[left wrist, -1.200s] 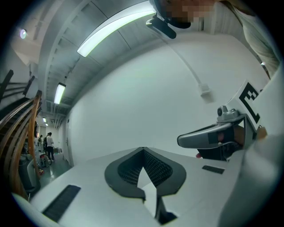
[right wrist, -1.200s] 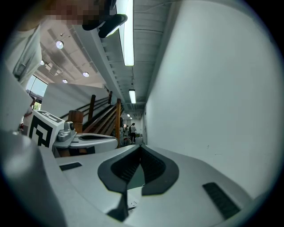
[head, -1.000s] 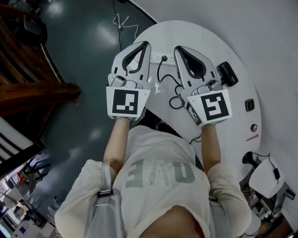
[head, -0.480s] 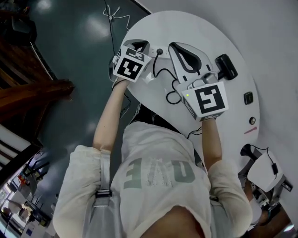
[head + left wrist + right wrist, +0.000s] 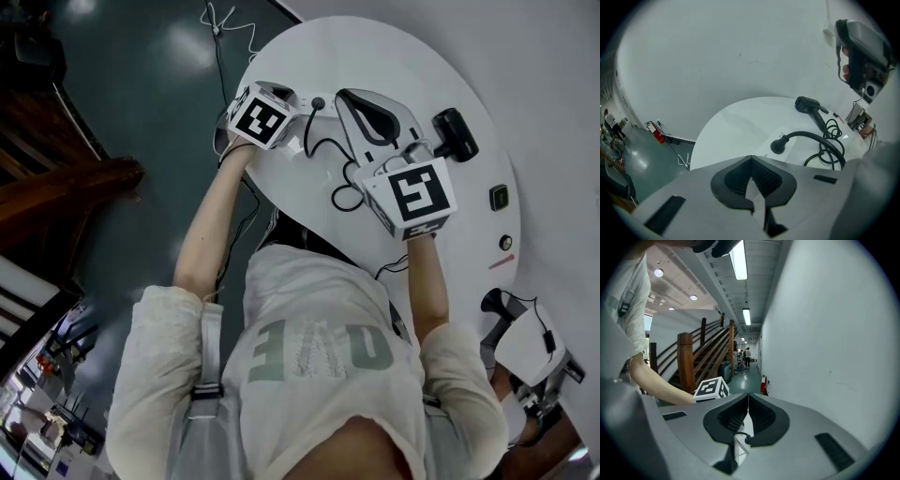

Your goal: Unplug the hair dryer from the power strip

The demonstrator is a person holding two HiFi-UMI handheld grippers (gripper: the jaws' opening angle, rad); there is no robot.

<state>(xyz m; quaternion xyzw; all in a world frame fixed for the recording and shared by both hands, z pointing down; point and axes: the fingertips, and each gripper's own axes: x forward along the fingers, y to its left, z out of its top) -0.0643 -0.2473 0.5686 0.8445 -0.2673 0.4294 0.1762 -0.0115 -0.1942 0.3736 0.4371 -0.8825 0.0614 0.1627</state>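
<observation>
In the head view, my left gripper [image 5: 279, 97] has dropped and tipped nose-down since a second ago, when it was held level beside the right one. It now sits at the left edge of the table [image 5: 441, 56], just beside the power strip [image 5: 306, 105]. My right gripper [image 5: 345, 94] has sunk only a little and hangs over the strip's other end. The black plug [image 5: 318, 103] is still seated in the strip between the two grippers. The cord [image 5: 342, 192] coils beneath the right gripper. The hair dryer [image 5: 455, 136] lies where it lay, on the table beyond the right gripper.

In the left gripper view, the left gripper [image 5: 751, 159] has its jaws together with nothing between them. Just past them the plug [image 5: 778, 146] stands in the power strip [image 5: 791, 153], apart from the tips. The cord [image 5: 829, 145] loops toward the hair dryer [image 5: 808, 105].

In the right gripper view, the right gripper [image 5: 748, 397] is likewise closed and empty. It faces a wall [image 5: 825, 333] and a staircase [image 5: 693, 357], with the left gripper's marker cube [image 5: 711, 389] just beyond.
</observation>
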